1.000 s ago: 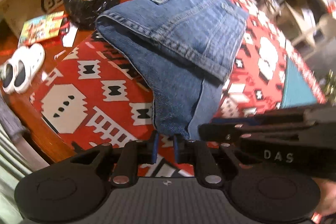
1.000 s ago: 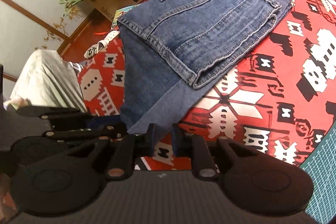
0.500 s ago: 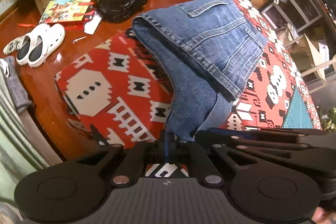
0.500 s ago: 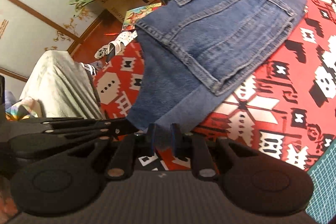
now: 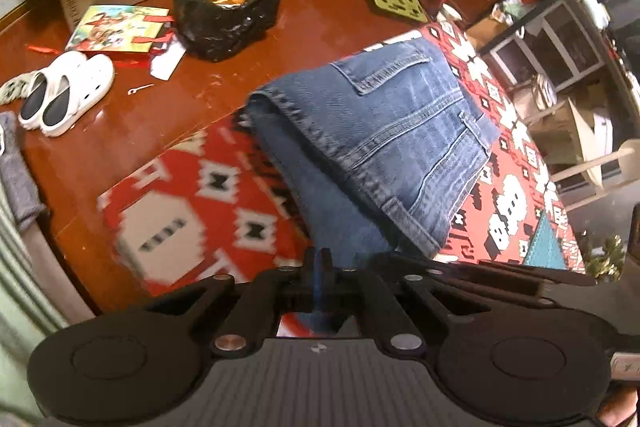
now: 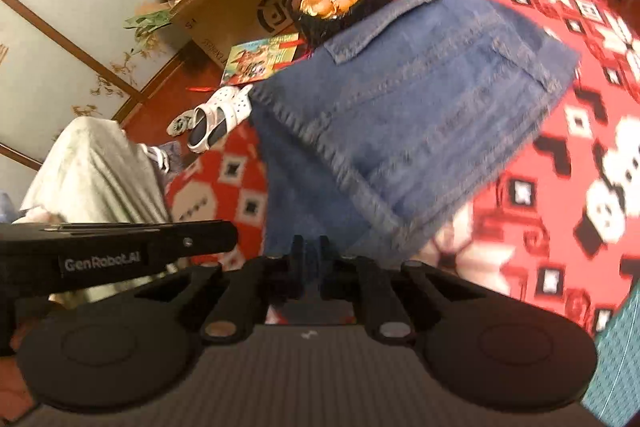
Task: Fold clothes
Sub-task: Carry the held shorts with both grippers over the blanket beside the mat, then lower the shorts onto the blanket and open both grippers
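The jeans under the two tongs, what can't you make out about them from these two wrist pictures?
- Near hem of the jeans: in both wrist views it drops behind the tongs' black bodies, so the edge being pinched is hidden.
- Left tongs, right tongs: the pads' contact with the denim is covered by their own linkages.
- Stitching and pocket detail: smeared by motion blur in the right wrist view.
- Underside layers: covered by the top fold.

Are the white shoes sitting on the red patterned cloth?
No, the white shoes sit on the bare brown wooden floor, off the edge of the red patterned cloth.
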Demonstrator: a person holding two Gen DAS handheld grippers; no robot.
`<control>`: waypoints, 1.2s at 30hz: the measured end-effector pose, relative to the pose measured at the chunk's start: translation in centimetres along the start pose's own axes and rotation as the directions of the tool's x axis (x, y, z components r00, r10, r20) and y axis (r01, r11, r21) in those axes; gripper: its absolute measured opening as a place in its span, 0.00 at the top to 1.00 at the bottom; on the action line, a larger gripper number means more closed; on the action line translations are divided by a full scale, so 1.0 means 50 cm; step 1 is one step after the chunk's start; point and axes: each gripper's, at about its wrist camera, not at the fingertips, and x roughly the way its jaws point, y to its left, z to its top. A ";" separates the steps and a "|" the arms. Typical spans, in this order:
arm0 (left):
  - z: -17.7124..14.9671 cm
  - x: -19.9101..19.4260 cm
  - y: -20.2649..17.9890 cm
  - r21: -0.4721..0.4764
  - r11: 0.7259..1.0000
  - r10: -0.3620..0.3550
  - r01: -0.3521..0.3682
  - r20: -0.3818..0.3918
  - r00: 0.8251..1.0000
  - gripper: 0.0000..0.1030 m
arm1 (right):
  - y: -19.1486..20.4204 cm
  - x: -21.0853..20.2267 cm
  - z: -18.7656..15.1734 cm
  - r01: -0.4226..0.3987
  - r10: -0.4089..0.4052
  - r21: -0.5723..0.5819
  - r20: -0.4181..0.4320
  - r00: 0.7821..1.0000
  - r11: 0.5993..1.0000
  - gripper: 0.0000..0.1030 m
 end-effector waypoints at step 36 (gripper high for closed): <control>0.199 0.113 -0.116 0.235 0.971 0.050 -0.037 -0.051 0.997 0.98 | -0.238 0.016 0.224 0.183 -0.194 0.085 0.145 0.970 0.979 0.98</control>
